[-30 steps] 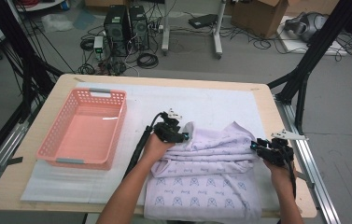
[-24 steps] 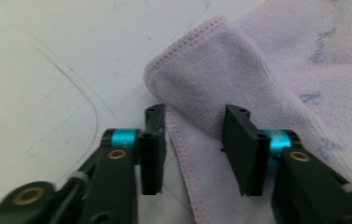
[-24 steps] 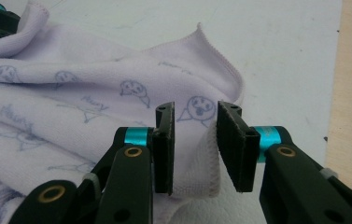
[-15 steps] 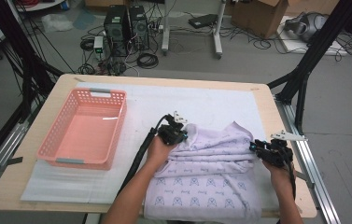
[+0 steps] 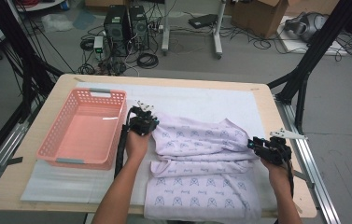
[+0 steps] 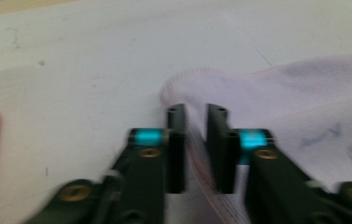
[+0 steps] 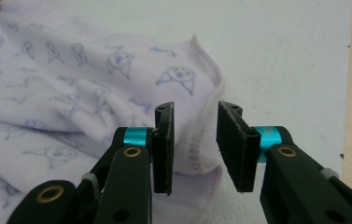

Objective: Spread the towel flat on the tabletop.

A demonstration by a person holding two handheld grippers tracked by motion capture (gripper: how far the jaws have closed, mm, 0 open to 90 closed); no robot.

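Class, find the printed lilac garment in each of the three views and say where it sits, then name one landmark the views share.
High view: the printed lilac garment lies right of centre, between both grippers.
Left gripper view: its hem runs between the jaws, cloth spreading to the right.
Right gripper view: it covers the left and centre, its stitched hem between the jaws.
Shared landmark: the white table mat beneath it.

Looked forward and down from above the near edge, taking in the whole bench (image 5: 173, 84) from far off. Rode low and close along each pair of black jaws, left facing a hem of the garment (image 6: 276, 88), right another edge. Shared that pale printed garment (image 5: 201, 154) and the white mat (image 7: 281, 56).
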